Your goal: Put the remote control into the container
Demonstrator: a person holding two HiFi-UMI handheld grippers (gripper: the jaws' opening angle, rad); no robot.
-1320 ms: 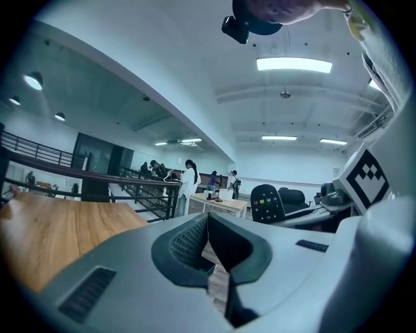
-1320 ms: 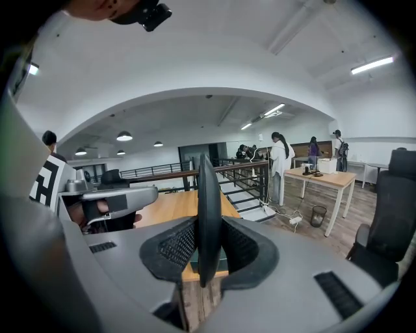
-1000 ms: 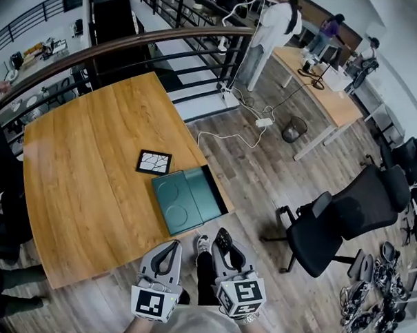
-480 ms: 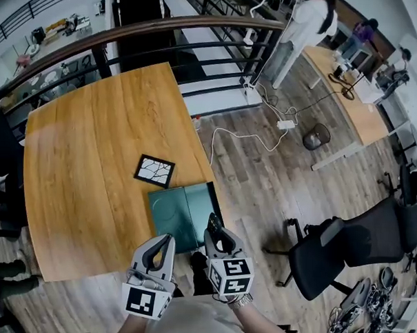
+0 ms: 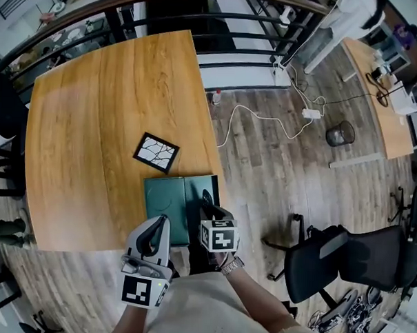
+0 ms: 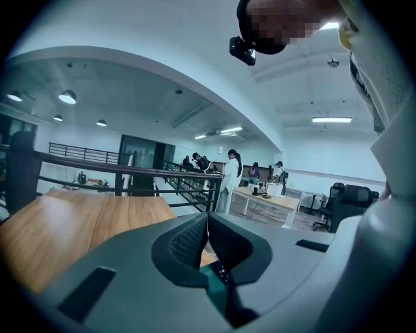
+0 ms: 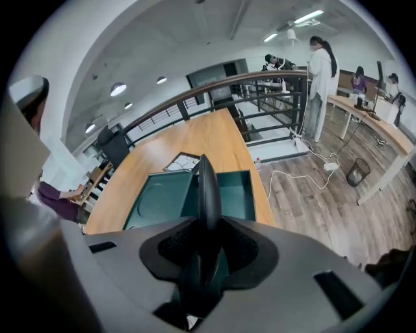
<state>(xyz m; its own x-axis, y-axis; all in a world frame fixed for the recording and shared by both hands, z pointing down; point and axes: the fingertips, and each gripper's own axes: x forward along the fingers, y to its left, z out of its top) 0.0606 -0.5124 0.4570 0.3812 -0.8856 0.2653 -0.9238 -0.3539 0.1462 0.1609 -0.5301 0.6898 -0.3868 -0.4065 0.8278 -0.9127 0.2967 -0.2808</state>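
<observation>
A dark green container [image 5: 197,196] lies open at the near edge of the wooden table [image 5: 94,109], its lid [image 5: 164,207] folded out to the left. My right gripper [image 5: 207,205] is shut on a black remote control [image 5: 206,196], held over the container's near right part. In the right gripper view the remote control [image 7: 208,188] stands edge-on between the jaws of that gripper [image 7: 208,224], with the container [image 7: 237,192] behind it. My left gripper [image 5: 162,221] hovers at the table's near edge beside the lid. It is shut with nothing in it [image 6: 207,221].
A black-framed tile [image 5: 156,153] lies on the table just beyond the container. A metal railing [image 5: 201,17] borders the table's far side. On the floor to the right are a white cable with a power strip [image 5: 311,113], a bin [image 5: 340,133] and an office chair [image 5: 342,261].
Both grippers have moved forward from in front of the table to its near edge. The right one now holds the remote over the container. My head view has shifted towards the table.
</observation>
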